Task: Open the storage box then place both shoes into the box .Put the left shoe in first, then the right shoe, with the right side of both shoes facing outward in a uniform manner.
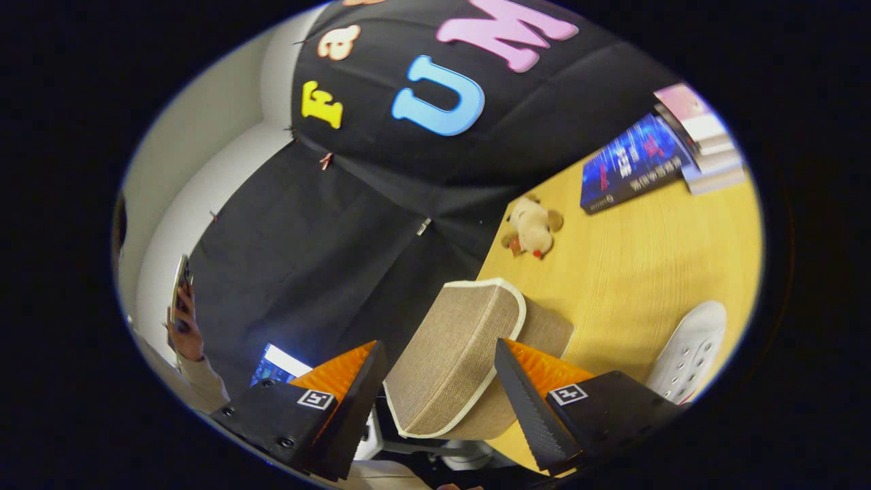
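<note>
Hand-held gripper (435, 381) tilted; fingers spread wide, pressing on nothing. Between and just ahead of them stands the lid (452, 354) of the storage box (544, 330): a woven, burlap-like flap with pale piping along its edge. It appears raised off the box body, which shows as a strip of the same weave just beyond the right finger. Whether either finger touches the lid cannot be told.

One white shoe (687, 354) lies on the tabletop (646, 252) to the right of the right finger, perforated toe showing. Which shoe of the pair it is cannot be judged from here.

Further beyond the fingers: a small plush toy (533, 226), then a dark blue book (633, 163) and a stack of books (701, 139) beside it. Off to the left of the left finger, a person's hand (185, 330) holds up a phone (181, 282).

Handling, as a judgement: the lid looks like fabric over a stiff board, light, likely to hinge along its far edge and flop if released early. The piped rim seems the best place to pinch; the coarse weave should not slip. The shoe looks light and semi-soft; the heel collar or the side wall near the opening would give both fingers a firm bite.
</note>
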A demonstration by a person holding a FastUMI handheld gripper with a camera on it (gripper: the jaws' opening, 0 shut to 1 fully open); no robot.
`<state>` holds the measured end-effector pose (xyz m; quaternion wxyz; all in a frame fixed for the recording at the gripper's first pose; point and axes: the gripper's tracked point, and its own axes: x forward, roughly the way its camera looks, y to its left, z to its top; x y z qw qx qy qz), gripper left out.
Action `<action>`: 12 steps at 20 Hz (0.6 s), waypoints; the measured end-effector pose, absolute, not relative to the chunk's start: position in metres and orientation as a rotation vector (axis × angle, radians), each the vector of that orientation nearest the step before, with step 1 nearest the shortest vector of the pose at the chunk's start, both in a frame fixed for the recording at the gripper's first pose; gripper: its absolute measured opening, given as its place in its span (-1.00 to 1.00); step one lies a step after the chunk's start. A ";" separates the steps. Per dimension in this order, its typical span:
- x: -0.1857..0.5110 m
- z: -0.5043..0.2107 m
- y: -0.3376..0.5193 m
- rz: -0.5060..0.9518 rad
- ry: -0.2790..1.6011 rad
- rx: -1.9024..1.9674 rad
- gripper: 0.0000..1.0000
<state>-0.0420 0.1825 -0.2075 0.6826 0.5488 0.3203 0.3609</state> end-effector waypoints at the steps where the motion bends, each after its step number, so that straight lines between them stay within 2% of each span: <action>1: -0.042 -0.210 0.185 0.814 0.747 1.314 0.96; 5: -0.041 -0.236 0.210 0.816 0.848 1.572 0.95; 12: -0.057 -0.253 0.244 0.895 0.949 1.721 0.95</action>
